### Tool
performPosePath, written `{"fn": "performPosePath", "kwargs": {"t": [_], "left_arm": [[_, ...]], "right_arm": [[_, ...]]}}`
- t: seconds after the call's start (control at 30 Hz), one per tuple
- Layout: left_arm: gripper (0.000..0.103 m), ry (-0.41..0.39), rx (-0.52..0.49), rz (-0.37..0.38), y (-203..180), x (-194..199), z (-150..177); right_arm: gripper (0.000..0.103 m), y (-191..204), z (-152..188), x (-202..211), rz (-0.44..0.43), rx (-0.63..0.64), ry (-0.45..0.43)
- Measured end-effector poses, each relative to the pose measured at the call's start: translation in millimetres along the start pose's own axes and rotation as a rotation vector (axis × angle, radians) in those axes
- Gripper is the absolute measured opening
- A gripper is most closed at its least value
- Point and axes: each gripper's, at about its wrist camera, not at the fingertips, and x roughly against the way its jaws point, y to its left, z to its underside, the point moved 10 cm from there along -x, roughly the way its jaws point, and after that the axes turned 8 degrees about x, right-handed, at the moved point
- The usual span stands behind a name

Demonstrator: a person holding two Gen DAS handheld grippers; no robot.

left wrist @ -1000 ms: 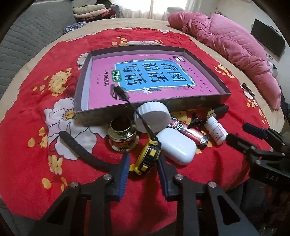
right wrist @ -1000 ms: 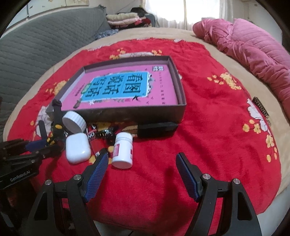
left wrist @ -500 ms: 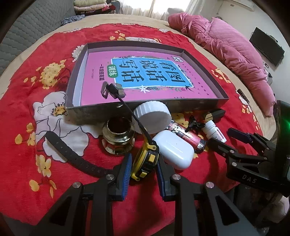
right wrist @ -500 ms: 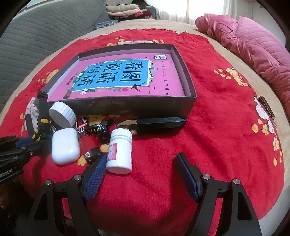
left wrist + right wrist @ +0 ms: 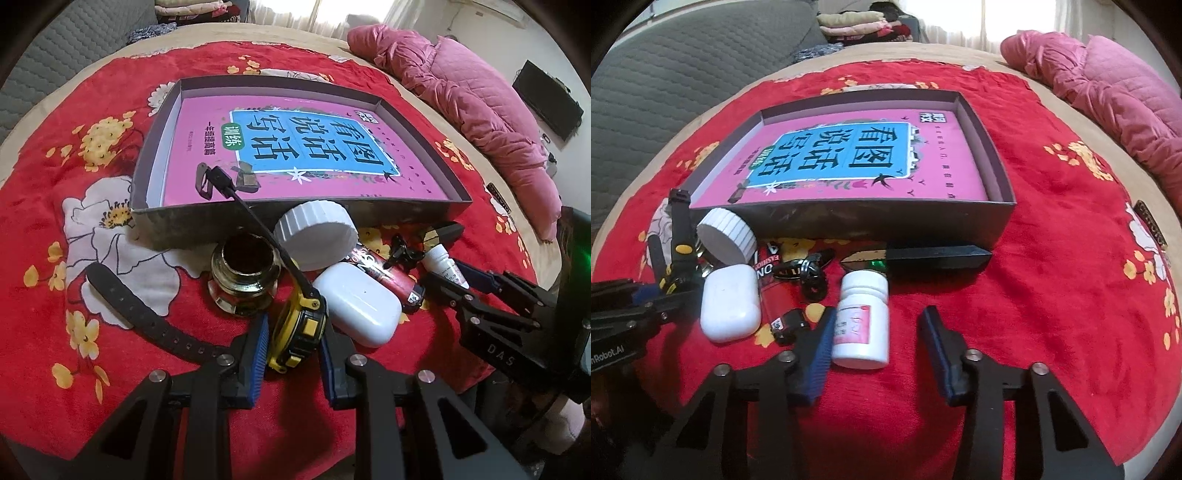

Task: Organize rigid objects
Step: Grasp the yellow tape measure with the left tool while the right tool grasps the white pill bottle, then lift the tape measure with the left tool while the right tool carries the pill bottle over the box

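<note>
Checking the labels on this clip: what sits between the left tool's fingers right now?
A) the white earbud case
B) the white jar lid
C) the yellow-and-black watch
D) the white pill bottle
C: the left tool straddles the yellow-and-black watch, its blue pads flanking the watch body.

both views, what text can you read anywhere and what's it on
"看图说话写话", upside down from here: pink book in the box
"训练": green badge on that book
"DAS": right gripper
"nRobot.AI", cut off: left gripper
"ON", partial: red tube
White bottle label: too blurred to read
</note>
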Motion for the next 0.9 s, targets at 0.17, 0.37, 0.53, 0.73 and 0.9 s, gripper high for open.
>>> {"fn": "performPosePath", "kwargs": {"t": [0.17, 0.37, 0.53, 0.73, 0.9], "left_arm": [[0.025, -0.001, -0.013, -0.009, 0, 0, 1], [0.023, -0.013, -0.010, -0.004, 0, 6, 1], [0.021, -0.024, -0.006, -0.005, 1, 12, 1], [0.018, -0.047, -0.012, -0.018, 1, 22, 1], [0.017, -0.063, -0.017, -0.025, 0, 28, 0]], "right_arm": [[0.036, -1, 0, 0, -0.005, -0.006, -0.006], [0.027, -4, 0, 4, -0.019, -0.006, -0.020], [0.027, -4, 1, 6, -0.033, -0.005, -0.030], [0.027, -7, 0, 13, -0.048, -0.016, -0.052], [0.027, -8, -4, 22, -0.055, -0.019, -0.082]]}}
